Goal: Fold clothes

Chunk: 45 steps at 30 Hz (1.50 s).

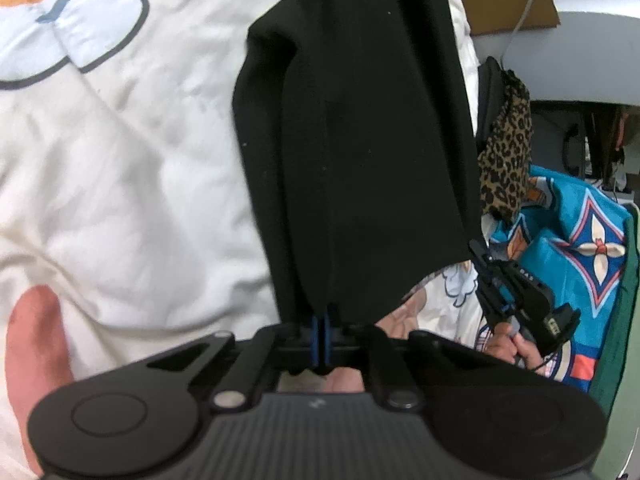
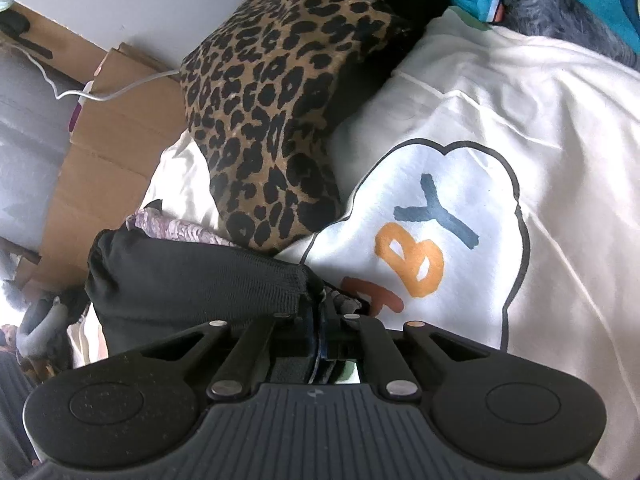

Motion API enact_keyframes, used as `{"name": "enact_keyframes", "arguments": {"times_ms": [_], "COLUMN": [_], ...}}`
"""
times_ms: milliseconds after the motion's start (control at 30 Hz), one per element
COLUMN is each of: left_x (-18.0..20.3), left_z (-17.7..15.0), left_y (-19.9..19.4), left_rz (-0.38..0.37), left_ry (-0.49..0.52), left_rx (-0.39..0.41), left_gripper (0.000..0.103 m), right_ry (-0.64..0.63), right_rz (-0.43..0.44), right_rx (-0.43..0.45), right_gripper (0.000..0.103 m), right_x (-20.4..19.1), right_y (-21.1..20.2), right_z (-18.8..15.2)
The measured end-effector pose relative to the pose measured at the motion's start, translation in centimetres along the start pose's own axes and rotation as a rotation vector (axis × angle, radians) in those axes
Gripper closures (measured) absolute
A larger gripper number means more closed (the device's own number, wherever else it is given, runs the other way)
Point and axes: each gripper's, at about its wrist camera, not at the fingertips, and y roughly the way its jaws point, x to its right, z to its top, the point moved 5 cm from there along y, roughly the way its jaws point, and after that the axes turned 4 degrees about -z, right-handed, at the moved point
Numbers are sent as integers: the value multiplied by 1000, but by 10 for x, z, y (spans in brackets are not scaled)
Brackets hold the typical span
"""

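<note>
A black garment (image 1: 352, 120) hangs stretched in front of my left gripper (image 1: 322, 320), whose blue-padded fingers are shut on its lower edge. In the left wrist view the right gripper (image 1: 486, 258) appears at the garment's right corner, held by a hand (image 1: 516, 350). In the right wrist view my right gripper (image 2: 320, 320) is shut on a bunched black edge of the same garment (image 2: 192, 284). Below lies a white bedspread (image 2: 520, 120) with a cloud print and coloured letters.
A leopard-print cloth (image 2: 276, 100) lies on the bed beside the black garment. A blue patterned fabric (image 1: 580, 248) sits at the right. Cardboard boxes (image 2: 108, 140) and a white cable (image 2: 80, 94) stand past the bed's edge. A thumb (image 1: 36, 360) shows at lower left.
</note>
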Motion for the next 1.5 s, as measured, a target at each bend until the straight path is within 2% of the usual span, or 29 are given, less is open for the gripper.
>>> {"name": "enact_keyframes", "arguments": {"times_ms": [133,267,367,400,433,467,533,733,867,967,1100,1233,1500], "left_x": [8,8,10,13,15,17,19,11,5,4,15,20,28], "left_z": [1,3,7,9,11,14,23,52,71,82,95,99,111], "left_y": [3,9,8,3,-2,-8,-21,-49,-66,-64,-52,-42,-32], "left_rz": [-8,44,42,45,47,51,61,161,233,257,274,250,192], "left_ry": [6,32,24,37,50,61,75,130,169,213,283,338,404], "left_rx": [-6,-5,-13,-5,3,14,52,147,204,199,193,195,263], "left_gripper": [101,100,94,87,84,77,76,76,76,76,63,61,56], "right_ry": [3,-7,12,27,37,33,11,-35,-120,-194,-300,-435,-775], "right_rz": [-34,-72,-73,-68,-64,-72,-96,-109,-99,-89,-63,-54,-52], "right_rx": [24,5,-25,-22,-17,-8,15,54,55,50,7,-74,-335], "right_gripper": [103,102,97,96,91,81,70,70,70,70,70,70,70], "right_x": [2,9,12,13,14,14,13,-1,-32,-59,-105,-152,-235], "right_y": [-8,-4,2,-1,-4,-8,-16,-40,-47,-49,-42,-28,9], "right_z": [0,-3,-1,0,2,3,7,18,22,22,18,1,-80]}}
